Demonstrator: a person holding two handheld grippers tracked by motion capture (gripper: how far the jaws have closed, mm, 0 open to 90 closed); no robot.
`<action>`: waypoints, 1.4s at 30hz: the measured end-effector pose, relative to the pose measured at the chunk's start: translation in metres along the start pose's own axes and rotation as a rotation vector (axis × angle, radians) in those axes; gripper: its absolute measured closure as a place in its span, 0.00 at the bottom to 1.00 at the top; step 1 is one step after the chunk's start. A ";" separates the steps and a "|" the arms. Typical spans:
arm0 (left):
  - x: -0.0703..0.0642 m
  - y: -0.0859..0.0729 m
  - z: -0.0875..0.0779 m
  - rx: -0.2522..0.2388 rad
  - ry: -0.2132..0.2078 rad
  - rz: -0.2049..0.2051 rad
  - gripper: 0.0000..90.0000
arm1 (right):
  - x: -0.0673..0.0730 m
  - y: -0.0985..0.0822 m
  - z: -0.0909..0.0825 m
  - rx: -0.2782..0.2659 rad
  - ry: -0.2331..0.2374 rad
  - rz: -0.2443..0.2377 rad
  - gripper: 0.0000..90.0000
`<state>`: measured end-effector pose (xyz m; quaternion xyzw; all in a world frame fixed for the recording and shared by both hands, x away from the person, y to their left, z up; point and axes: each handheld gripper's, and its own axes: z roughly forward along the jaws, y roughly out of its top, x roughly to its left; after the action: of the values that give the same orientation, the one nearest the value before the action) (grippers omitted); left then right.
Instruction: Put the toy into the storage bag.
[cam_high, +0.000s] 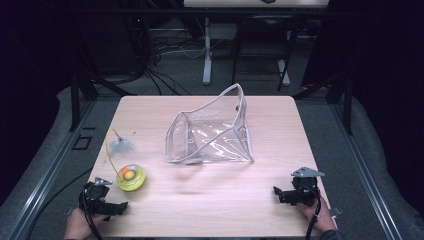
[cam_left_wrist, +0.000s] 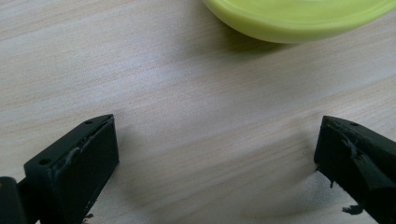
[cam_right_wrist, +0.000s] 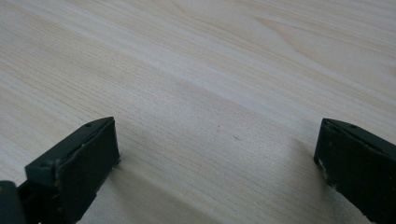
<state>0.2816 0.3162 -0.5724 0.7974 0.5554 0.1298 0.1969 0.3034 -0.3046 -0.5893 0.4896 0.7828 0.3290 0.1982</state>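
Left tool (cam_high: 121, 207), spread and empty at desk's (cam_high: 210, 200) near-left corner; yellow toy (cam_high: 131, 177) just beyond, nearer than to spread right tool (cam_high: 276, 192).

One desk (cam_high: 210, 200) carries one clear plastic pouch (cam_high: 212, 132) with a pale zip edge, standing open near the middle toward the far edge, and one yellow-green round toy (cam_high: 131, 177) near the left edge, which holds one orange ball (cam_high: 128, 174) and bears one thin wire wand (cam_high: 108, 150) ending in one pale feather tuft (cam_high: 121, 145). Two tools rest at the near edge, one left tool (cam_high: 112, 207) by the near-left corner and one right tool (cam_high: 281, 193) by the near-right corner, each with two black jaws set wide apart and each held by one hand. That makes two hands, two tools, four jaws, one pouch and one toy.
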 end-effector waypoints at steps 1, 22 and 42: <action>0.000 0.001 0.000 0.007 -0.001 0.002 0.00 | 0.000 0.000 0.000 0.000 0.000 0.000 0.00; 0.002 0.027 -0.045 -0.022 -0.026 -0.010 0.00 | 0.000 0.000 0.000 0.000 0.000 0.000 0.00; 0.008 0.062 -0.077 -0.121 -0.071 0.011 0.00 | 0.000 0.000 0.000 0.000 0.000 -0.001 0.00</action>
<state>0.3034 0.3174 -0.4759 0.7913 0.5347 0.1356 0.2635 0.3032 -0.3046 -0.5894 0.4894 0.7829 0.3290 0.1984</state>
